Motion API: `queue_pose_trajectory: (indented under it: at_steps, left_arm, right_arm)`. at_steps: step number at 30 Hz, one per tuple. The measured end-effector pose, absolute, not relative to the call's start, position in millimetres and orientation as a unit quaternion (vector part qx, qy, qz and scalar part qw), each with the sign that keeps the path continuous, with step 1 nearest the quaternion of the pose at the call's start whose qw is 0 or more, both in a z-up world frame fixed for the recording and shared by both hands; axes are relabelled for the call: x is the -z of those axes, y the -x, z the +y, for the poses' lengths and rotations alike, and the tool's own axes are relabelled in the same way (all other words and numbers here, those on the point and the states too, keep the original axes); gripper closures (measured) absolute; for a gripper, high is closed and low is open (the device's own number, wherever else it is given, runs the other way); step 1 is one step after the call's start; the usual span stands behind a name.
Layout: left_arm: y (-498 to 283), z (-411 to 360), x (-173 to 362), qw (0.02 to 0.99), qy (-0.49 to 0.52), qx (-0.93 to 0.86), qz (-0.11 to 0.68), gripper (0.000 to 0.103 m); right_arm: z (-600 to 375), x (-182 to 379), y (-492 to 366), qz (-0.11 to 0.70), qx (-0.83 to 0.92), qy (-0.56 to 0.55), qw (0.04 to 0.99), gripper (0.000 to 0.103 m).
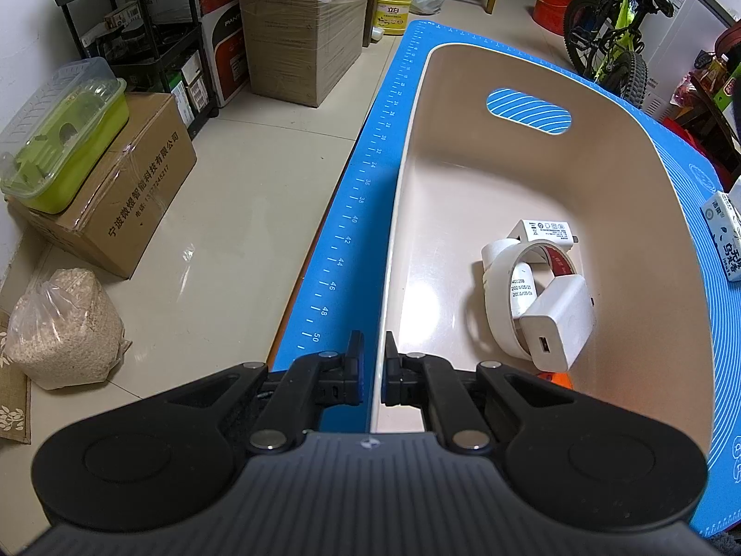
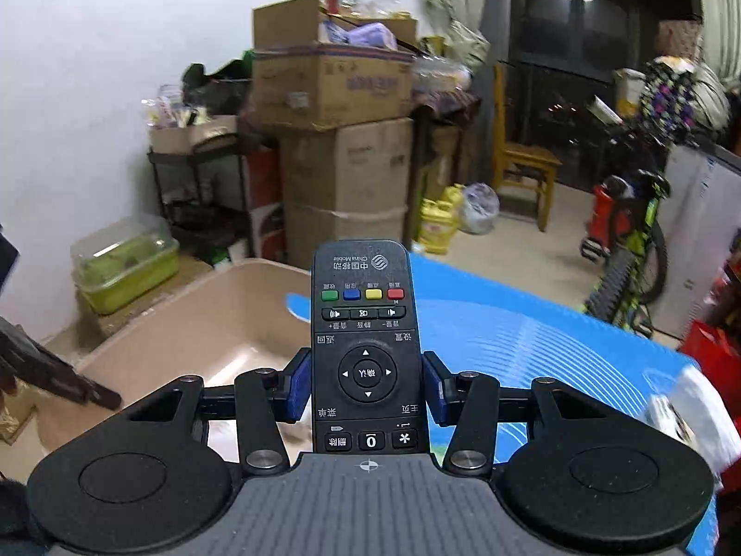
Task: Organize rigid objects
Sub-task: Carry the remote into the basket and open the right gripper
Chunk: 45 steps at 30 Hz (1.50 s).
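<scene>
Blue mat [image 2: 532, 338], "China Mobile" remote [image 2: 366, 347]

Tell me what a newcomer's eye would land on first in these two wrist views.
First, the black China Mobile remote control with coloured buttons, clamped between the blue pads of the right claw in mid-air above the blue measuring mat. Next, the large beige plastic tub on that mat, its near rim pinched by the left claw, with a white USB charger block and a roll of white tape on its floor.
</scene>
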State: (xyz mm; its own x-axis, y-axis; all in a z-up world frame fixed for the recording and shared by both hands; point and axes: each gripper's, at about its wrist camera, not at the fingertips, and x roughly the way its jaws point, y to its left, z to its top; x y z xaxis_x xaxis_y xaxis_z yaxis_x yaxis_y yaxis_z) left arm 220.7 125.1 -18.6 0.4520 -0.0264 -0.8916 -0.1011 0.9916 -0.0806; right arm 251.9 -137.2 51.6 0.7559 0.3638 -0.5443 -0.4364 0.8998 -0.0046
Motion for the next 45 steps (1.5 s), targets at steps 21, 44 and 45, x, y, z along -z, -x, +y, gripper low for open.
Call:
queue_pose_trajectory:
  at_steps: [21,44,45]
  left_arm:
    - [-222.3,124.9,17.9,0.850,0.063,-0.019,0.523,0.094]
    - [-222.1,121.7,18.8,0.850,0.061,-0.019,0.523,0.094]
    - [-222.1,121.4,18.9,0.850,0.061,-0.019,0.523,0.094]
  right_arm:
    - [-4.4,-12.2,-281.8,0.403,-0.295,0.009,0.866,0.048]
    - [24.3,37.4,-302.8,0.498,-0.256,0.027,0.828,0.048]
    - [25.7,38.0,-303.7,0.501,-0.256,0.029,0.827,0.048]
